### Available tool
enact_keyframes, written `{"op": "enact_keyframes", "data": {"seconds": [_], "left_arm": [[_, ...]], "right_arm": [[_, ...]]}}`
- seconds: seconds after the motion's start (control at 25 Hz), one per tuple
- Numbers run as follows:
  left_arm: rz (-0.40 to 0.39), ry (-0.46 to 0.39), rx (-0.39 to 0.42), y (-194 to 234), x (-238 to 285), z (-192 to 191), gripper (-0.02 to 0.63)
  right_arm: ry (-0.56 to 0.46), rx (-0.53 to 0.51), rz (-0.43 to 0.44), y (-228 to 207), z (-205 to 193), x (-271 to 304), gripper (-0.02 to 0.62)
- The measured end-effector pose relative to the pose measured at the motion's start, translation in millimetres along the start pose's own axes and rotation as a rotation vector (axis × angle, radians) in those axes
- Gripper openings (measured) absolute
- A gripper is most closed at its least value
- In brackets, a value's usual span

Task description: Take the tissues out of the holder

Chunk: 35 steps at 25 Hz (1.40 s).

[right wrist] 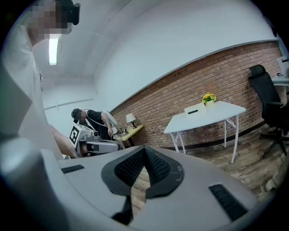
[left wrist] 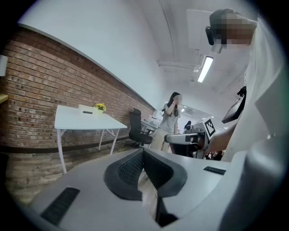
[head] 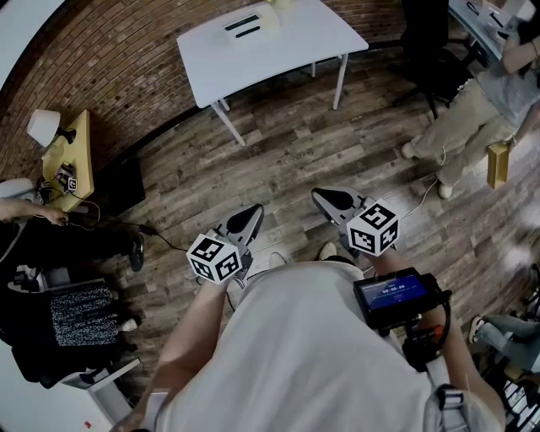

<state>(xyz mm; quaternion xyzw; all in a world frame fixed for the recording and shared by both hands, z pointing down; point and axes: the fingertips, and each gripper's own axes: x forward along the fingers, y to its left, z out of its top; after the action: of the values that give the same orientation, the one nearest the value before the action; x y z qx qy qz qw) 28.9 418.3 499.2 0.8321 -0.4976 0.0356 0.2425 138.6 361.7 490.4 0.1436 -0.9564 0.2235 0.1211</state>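
A pale, flat tissue holder [head: 250,25] with dark slits on top sits on the white table [head: 295,46], beside yellow flowers [right wrist: 208,97]. The left gripper [head: 251,218] and right gripper [head: 325,198] are well apart from the table, jaws closed together, holding nothing.

Noted smooth matt grey plastic on left gripper [left wrist: 143,151] and right gripper [right wrist: 144,149] shells. Found pads [left wrist: 128,170] black, rubbery-looking, matt, with fine dimpled grid texture. Saw marker cube [head: 215,257] matt, crisp black-on-white print. Logged floor [head: 337,143] as wood planks: visible grain, worn, low sheen. Logged wall [head: 93,51] as rough red brick with recessed mortar. Read table [head: 287,51] top as smooth white, faint sheen; took its legs for white-painted metal. Took side table [head: 78,143] for pale bare wood. Took shirt [head: 295,337] for white cloth, soft folds. Caught glossy face on screen [head: 395,294], matt black housing around it.
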Motion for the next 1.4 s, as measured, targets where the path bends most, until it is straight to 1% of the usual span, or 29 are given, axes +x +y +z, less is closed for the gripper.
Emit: {"op": "enact_keyframes", "data": {"seconds": [0.24,0.48,0.8,1.16,1.28,1.4], "left_arm": [[-0.004,0.003,0.001,-1,2,2,0.008],[-0.008,0.002,0.001,0,3,2,0.008],[-0.008,0.007,0.001,-2,4,1,0.008],[0.014,0.019,-0.009,-5,15,-2,0.008],[0.026,0.02,-0.013,-13,28,-3,0.008],[0.041,0.019,-0.017,-25,52,1,0.008]], "right_arm": [[-0.08,0.064,0.025,-1,11,-5,0.005],[-0.049,0.042,0.016,-2,5,-2,0.005],[-0.037,0.04,0.011,-4,1,-1,0.005],[-0.02,0.043,0.026,-15,-5,-6,0.005],[-0.013,0.045,0.042,-25,-7,-14,0.005],[-0.009,0.05,0.059,-49,-3,-28,0.005]]}}
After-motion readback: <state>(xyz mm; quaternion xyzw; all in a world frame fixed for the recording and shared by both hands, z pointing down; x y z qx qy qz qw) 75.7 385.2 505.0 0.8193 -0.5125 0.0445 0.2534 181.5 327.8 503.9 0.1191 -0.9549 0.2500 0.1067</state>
